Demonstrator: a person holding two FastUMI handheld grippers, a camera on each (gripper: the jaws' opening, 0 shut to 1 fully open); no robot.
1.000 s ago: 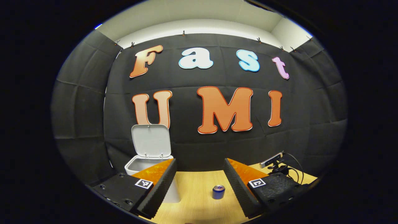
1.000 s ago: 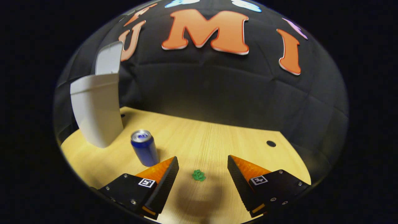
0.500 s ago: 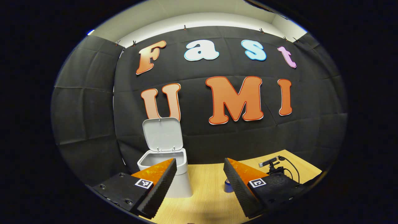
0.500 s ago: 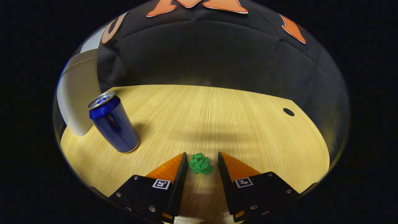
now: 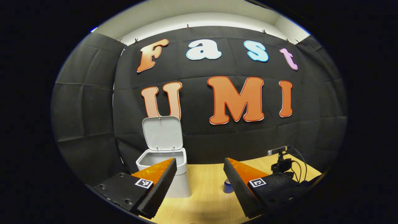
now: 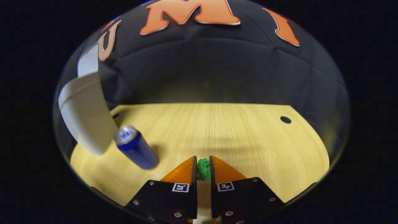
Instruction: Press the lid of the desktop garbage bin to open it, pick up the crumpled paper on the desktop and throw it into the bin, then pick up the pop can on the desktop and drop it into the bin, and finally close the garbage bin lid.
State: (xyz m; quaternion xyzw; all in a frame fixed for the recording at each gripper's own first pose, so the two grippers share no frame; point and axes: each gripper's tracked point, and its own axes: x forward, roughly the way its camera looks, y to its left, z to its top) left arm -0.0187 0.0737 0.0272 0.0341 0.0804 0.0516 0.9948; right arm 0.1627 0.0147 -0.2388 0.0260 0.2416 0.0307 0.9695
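Nearest the lens in the right gripper view, the right gripper [image 6: 203, 169] had its 2 fingers drawn in on the crumpled paper [image 6: 203, 168], which sat squeezed between the tips just above the desktop [image 6: 236, 133]; the pinch looked central, probably so the soft wad would not slip out sideways on the lift. Whether the paper had left the wood could not be told. Ahead and to the left of those fingers stood the pop can [image 6: 136, 147], upright and near but not touching the garbage bin [image 6: 87, 118], which rose at the far left of that view; the can appeared to be left for the next pick. In the left gripper view, the left gripper [image 5: 200, 182] was spread wide and held nothing, hovering above the desktop, seemingly kept back so the path to the bin stayed free. Beyond its left finger the garbage bin [image 5: 164, 169] showed with its lid [image 5: 162, 133] tipped up and back, leaving the mouth open for a drop. Past its right finger, a small camera on a stand [image 5: 281, 157] sat at the far edge, cables trailing.
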